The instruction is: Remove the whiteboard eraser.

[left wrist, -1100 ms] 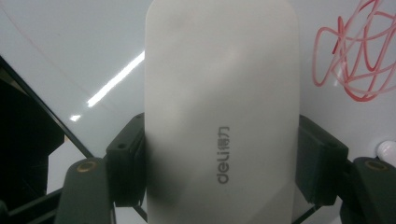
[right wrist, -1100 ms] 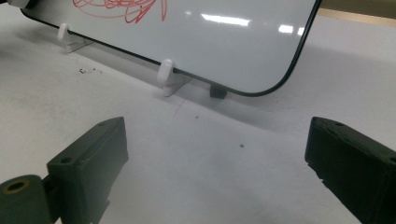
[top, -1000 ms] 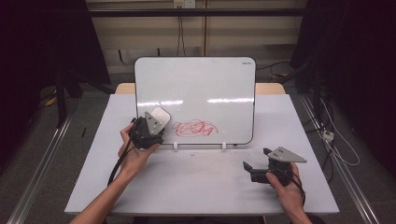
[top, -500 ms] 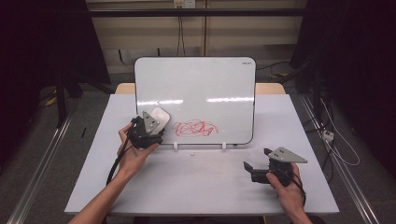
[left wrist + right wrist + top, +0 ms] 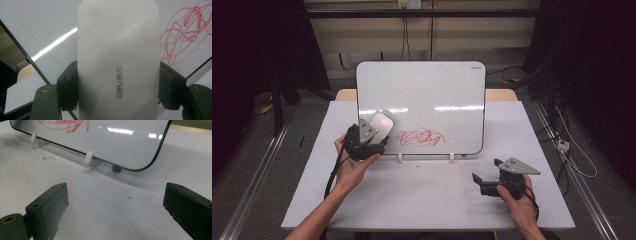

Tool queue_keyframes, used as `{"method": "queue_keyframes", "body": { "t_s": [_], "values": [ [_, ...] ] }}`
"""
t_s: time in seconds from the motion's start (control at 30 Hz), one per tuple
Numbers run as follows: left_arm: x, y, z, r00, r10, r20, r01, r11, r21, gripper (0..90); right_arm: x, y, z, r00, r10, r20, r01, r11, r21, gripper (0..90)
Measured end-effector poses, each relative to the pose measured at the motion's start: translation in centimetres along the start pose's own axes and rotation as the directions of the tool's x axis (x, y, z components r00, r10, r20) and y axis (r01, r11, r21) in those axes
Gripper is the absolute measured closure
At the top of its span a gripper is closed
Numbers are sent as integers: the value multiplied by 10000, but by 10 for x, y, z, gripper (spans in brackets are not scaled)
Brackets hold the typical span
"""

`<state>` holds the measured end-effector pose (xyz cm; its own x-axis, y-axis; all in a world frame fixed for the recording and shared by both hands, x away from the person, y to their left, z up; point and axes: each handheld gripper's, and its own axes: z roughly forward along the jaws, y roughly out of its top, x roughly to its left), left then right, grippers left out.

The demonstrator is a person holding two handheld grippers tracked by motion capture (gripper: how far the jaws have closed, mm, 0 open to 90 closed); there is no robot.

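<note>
Wiping the red scribble (image 5: 422, 137) off the whiteboard (image 5: 422, 90) looks like the step in hand. The left gripper (image 5: 371, 137) is clamped on a white eraser (image 5: 381, 125), its jaws pressing both long sides, as the left gripper view shows (image 5: 118, 62). The eraser sits against the board's lower left part, just left of the scribble; whether its face already touches the board is hard to tell from above.

To do it well, I judge the eraser should go flat onto the board and sweep right across the whole scribble with steady, even pressure. The board stands tilted on two small white feet (image 5: 88, 160), so a hard push may slide or tip it; light strokes along the surface are safer than pushing toward the far side. Several overlapping passes should catch the loops at the right end.

The right gripper (image 5: 486, 182) rests on the table (image 5: 422, 200) near the right front, jaws wide apart with nothing between them. It could brace the board's right edge if needed.

Compared with a second ago, little differs: the left gripper and eraser have crept slightly right toward the scribble, the red marks look unchanged, and the right gripper has stayed put.
</note>
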<state>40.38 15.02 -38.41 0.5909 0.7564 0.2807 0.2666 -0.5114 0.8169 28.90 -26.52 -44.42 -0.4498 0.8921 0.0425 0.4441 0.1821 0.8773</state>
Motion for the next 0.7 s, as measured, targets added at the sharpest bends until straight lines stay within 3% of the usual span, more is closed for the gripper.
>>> {"method": "queue_keyframes", "body": {
  "t_s": [0.23, 0.7],
  "values": [
    [6, -3, -3, 9992, -389, 124, 389, 9992, -22, 310, 0, 1, 1, 10000, 85, 43, -85, 10000, 12, 60],
    [-6, 5, -13, 9993, -360, 132, 365, 9985, -400, 311, 0, 0, 1, 10000, 45, -58, -45, 10000, 8, 61]
  ]
}}
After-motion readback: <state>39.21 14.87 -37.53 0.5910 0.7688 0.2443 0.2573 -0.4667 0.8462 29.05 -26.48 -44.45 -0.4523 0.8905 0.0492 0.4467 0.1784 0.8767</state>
